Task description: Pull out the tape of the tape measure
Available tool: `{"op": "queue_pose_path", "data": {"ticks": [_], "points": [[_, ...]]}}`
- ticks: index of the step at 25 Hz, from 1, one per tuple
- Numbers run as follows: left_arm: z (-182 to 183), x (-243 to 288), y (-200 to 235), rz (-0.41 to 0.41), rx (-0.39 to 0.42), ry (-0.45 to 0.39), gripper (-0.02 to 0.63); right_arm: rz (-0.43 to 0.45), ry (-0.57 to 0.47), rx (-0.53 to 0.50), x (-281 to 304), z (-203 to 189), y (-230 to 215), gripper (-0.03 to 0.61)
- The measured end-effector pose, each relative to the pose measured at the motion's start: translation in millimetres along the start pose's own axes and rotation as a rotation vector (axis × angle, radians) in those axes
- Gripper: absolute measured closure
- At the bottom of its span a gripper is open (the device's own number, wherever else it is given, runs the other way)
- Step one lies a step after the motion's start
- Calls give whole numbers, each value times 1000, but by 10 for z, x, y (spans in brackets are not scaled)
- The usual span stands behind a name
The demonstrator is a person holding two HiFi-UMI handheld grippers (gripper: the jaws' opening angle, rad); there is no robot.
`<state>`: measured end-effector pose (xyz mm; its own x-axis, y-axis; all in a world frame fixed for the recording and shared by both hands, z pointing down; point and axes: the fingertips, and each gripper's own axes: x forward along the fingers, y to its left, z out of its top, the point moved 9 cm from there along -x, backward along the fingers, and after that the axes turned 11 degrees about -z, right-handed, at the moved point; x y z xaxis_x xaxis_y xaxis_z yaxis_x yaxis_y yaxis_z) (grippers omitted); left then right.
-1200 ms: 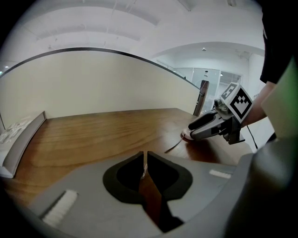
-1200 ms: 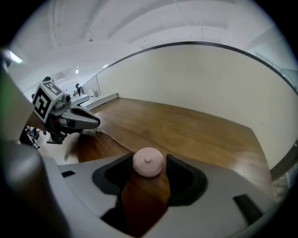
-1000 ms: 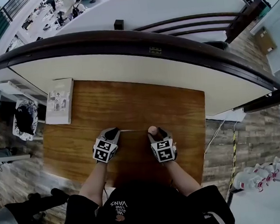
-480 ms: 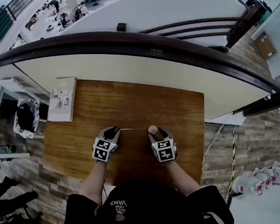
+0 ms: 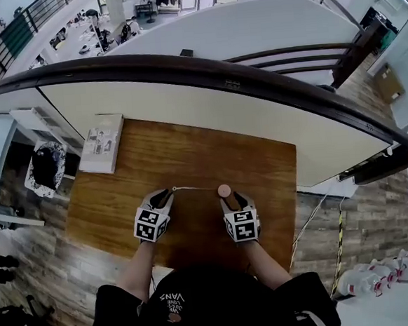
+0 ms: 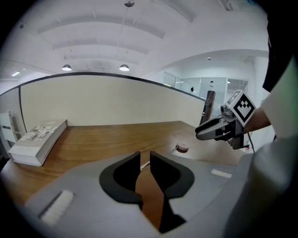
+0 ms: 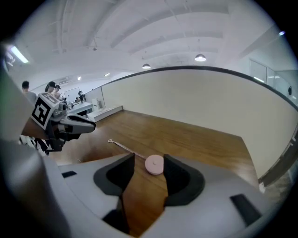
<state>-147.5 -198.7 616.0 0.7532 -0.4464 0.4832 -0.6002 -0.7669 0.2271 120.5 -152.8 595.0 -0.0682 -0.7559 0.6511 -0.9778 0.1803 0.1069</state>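
Note:
A small pink round tape measure (image 5: 224, 190) lies on the wooden table (image 5: 259, 154). Its thin tape (image 5: 195, 189) is drawn out leftward. My right gripper (image 5: 229, 200) is open, and the pink case (image 7: 154, 164) sits between its fingertips, close to the right jaw with a gap on the left. My left gripper (image 5: 166, 196) stands just behind the tape's ringed end (image 7: 111, 141), which rests loose on the wood. In the left gripper view my left gripper (image 6: 145, 156) shows a narrow gap between the jaws, with the tape's tip just beyond them.
A white book (image 5: 103, 144) lies at the table's far left corner. A pale curved wall with a dark rail (image 5: 204, 74) runs along the table's far edge. Wood-plank floor surrounds the table, with cables at the right.
The tape ran straight into my left gripper's jaws before. Now those jaws have parted a little and the tape's end lies free on the table. The right gripper has stayed at the case.

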Motion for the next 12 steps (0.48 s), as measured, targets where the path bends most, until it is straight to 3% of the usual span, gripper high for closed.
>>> {"op": "queue_pose_path", "data": {"ticks": [12], "points": [[89, -535, -465, 50, 28, -133, 563, 1, -119, 20, -554, 49, 59, 486]]}}
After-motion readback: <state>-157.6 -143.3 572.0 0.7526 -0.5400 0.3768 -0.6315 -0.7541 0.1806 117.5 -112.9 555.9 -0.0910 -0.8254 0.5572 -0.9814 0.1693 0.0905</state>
